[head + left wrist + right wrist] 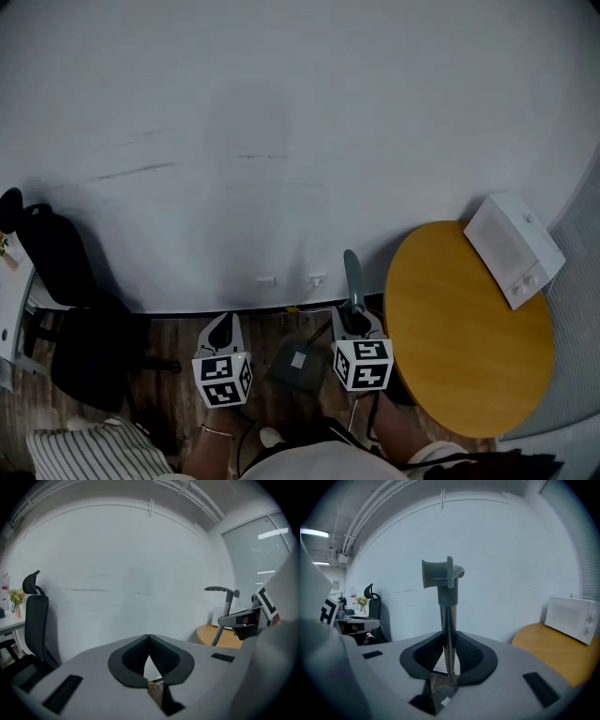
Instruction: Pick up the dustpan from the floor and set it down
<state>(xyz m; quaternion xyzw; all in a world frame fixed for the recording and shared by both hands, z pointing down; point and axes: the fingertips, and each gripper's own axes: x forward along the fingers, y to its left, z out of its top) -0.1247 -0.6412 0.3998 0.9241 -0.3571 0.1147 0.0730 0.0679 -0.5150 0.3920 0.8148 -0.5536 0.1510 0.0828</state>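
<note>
The dustpan [449, 603] is grasped by its upright handle in the jaws of the right gripper [449, 638]; the left gripper [149, 639] is clenched, empty; the counter [469, 328] edge lies just right; the floor [178, 349] is open leftward to the chair [66, 272].

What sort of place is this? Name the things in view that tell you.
Probably an office: a black office chair, a round wooden table and a white microwave on it.

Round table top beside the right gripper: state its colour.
The round table top is plain yellow-orange; it shows best in the head view.
</note>
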